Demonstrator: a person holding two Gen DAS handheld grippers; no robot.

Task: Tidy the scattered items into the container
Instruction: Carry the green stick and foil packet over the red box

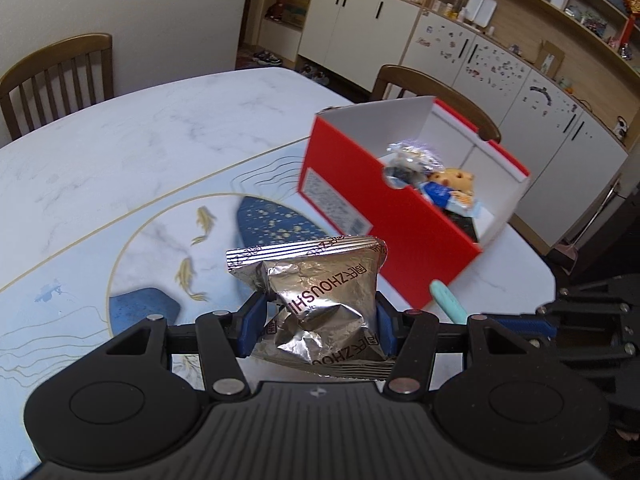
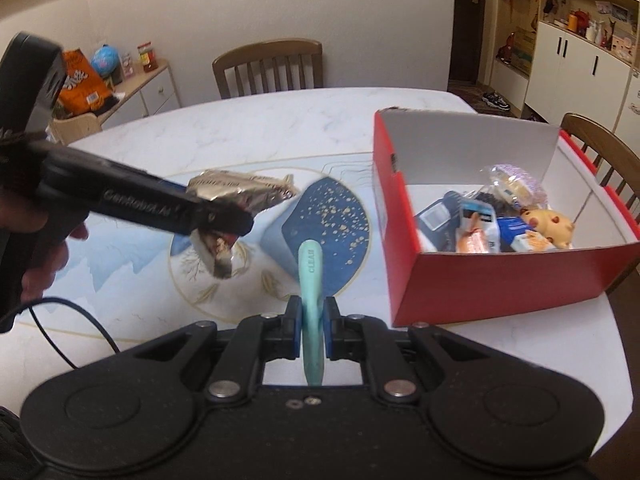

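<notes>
My left gripper (image 1: 320, 320) is shut on a crinkled silver foil snack packet (image 1: 320, 292) and holds it above the table, left of the red box (image 1: 384, 216). In the right wrist view the left gripper (image 2: 224, 220) shows from the side with the packet (image 2: 240, 192) in it. My right gripper (image 2: 312, 328) is shut on a mint-green flat tool marked CLEAN (image 2: 310, 276); its tip shows in the left wrist view (image 1: 448, 300). The open red box (image 2: 500, 280) holds several snack packets and a small doll (image 2: 548, 224).
A white marble table (image 1: 120, 152) carries a placemat with blue shapes and gold fish (image 1: 264, 224). Wooden chairs (image 2: 268, 68) stand around it. White cabinets and shelves (image 1: 520, 80) line the far wall. A cable (image 2: 72, 320) trails at left.
</notes>
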